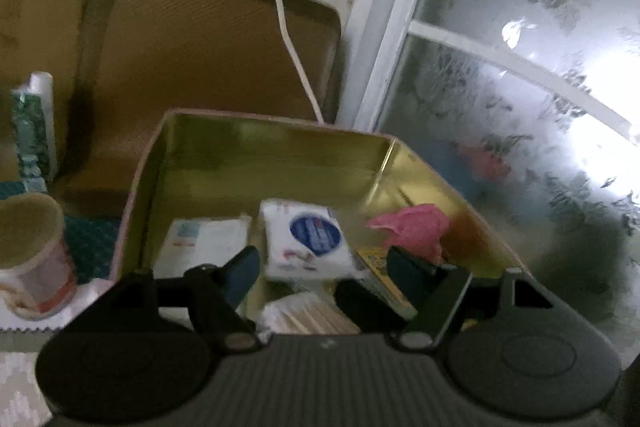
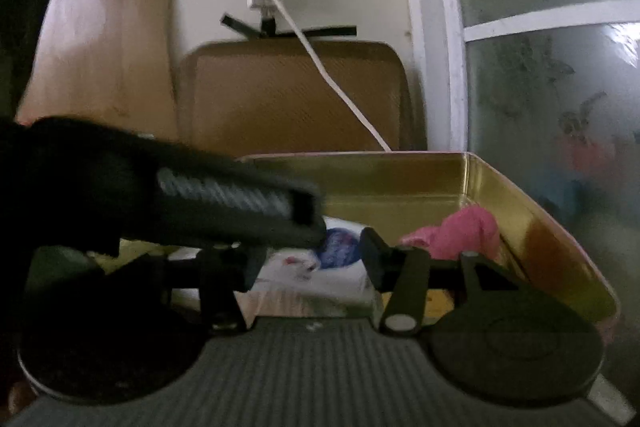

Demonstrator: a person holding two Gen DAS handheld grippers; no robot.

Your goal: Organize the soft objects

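Both claws stand half open, gripping nothing: left claw and right claw at lower centre over an open gold metal tin. Inside lie a white tissue packet with blue oval and, right, crumpled pink cloth.

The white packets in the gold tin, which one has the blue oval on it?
The right-hand white packet, raised at the tin's middle; the plainer packet lies flat by the left wall.
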